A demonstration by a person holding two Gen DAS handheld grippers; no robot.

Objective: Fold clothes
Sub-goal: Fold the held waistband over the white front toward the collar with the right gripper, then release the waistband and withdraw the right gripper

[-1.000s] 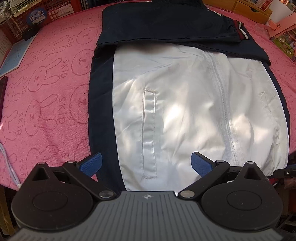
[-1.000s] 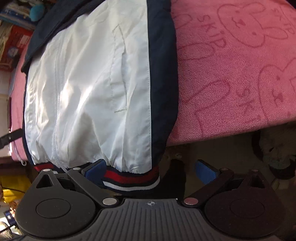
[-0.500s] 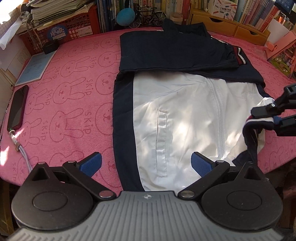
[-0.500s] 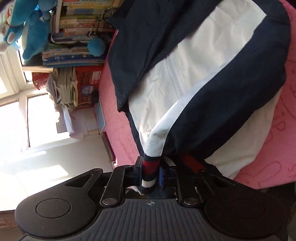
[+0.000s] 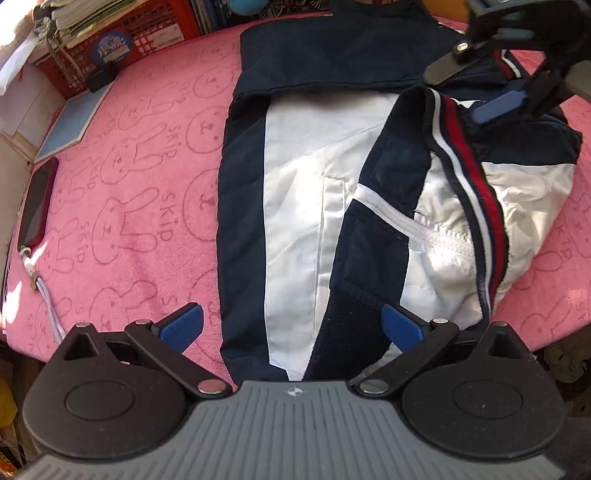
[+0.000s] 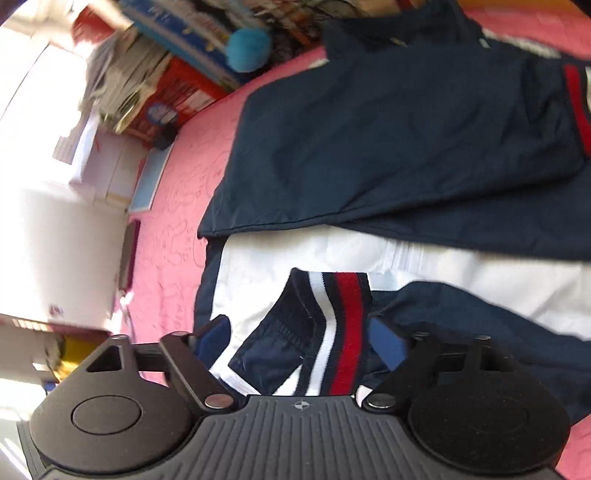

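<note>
Right wrist view: my right hand-held gripper [image 6: 299,338] has its jaws spreading apart, and the striped hem [image 6: 338,332] of the jacket [image 6: 406,122] lies loose between the blue pads without either one pressing on it. That hem corner, navy with white and red bands, is flopped over the white front panel. Past it the folded navy part of the jacket covers the far half. The background here is smeared, so the books [image 6: 177,33] and a blue ball [image 6: 245,50] at the far edge are hard to make out.

From the left wrist view, my left hand-held gripper [image 5: 291,326] stands wide apart above the near end of the jacket, holding nothing; its own body cuts off the near hem. The right-hand side of the jacket is folded inward, hiding part of the zip [image 5: 439,236] and the panel beneath. The jacket lies on a pink towel [image 5: 122,184] printed with rabbits. At the left edge a phone [image 5: 37,206] and its white cable [image 5: 44,295] are partly cut off. A red basket [image 5: 147,33] sits at the far side
</note>
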